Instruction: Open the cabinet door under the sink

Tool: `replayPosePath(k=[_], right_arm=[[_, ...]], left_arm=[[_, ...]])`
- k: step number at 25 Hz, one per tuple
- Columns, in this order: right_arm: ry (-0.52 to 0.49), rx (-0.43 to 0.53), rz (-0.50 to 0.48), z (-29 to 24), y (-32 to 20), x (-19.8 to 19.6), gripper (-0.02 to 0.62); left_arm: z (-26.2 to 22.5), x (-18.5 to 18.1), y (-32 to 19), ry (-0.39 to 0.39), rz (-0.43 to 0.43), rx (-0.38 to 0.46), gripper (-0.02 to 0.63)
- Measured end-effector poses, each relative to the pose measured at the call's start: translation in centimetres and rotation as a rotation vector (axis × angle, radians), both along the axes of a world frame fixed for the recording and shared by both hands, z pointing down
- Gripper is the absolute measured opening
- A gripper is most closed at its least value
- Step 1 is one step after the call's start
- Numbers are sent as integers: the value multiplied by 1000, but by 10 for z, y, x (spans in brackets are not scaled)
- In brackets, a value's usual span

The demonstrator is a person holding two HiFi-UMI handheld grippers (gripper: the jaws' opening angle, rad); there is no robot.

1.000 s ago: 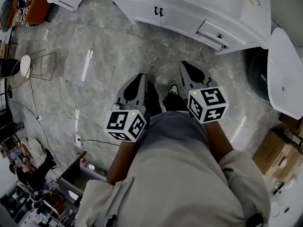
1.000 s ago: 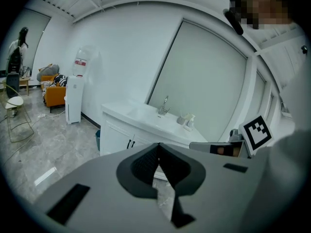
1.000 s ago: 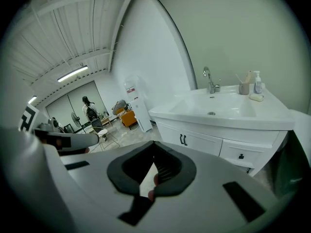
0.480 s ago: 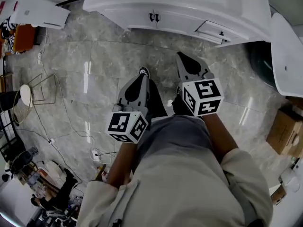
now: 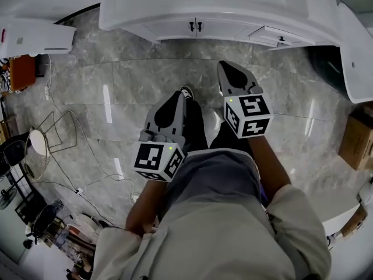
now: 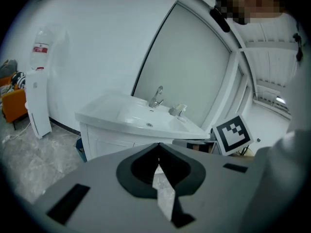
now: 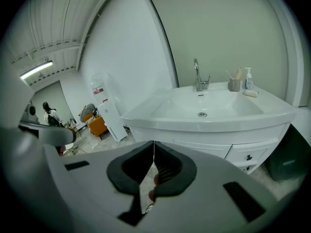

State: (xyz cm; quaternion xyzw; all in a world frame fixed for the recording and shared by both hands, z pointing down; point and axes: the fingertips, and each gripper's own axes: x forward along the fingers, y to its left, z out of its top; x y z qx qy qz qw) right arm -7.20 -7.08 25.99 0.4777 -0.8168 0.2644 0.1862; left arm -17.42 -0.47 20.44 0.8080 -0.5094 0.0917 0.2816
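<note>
Open marble floor (image 5: 116, 80) between me and the sink cabinet (image 5: 265, 35), its doors (image 5: 178, 28) closed, my left gripper (image 5: 176, 98) and right gripper (image 5: 228, 69) both pinched together, empty, well short of its front edge.

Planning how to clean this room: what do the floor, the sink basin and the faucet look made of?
Floor: polished grey marble-look stone or tile, veined, with light glare. Sink basin: glossy white, likely ceramic. Faucet: shiny metal, likely chrome-plated.
</note>
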Motion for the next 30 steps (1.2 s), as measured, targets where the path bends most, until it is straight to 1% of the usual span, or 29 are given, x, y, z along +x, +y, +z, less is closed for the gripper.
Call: replayPosePath(k=[5, 10, 14, 21, 24, 27, 30], right_arm=[[17, -7, 70, 18, -17, -19, 14], [50, -9, 116, 45, -35, -32, 14], [76, -3, 148, 63, -44, -37, 14], [93, -19, 166, 89, -61, -43, 14], [94, -24, 164, 103, -72, -46, 15], [100, -36, 166, 120, -85, -46, 18], [107, -59, 171, 139, -95, -46, 31]], left_arm=[[6, -26, -14, 8, 69, -23, 7], [18, -38, -25, 12, 140, -39, 7], [27, -45, -31, -15, 179, -34, 7], [52, -53, -35, 8, 202, -79, 6], [60, -57, -37, 13, 186, -84, 6], [72, -63, -40, -2, 164, -107, 6], [85, -69, -40, 1, 144, -129, 6]])
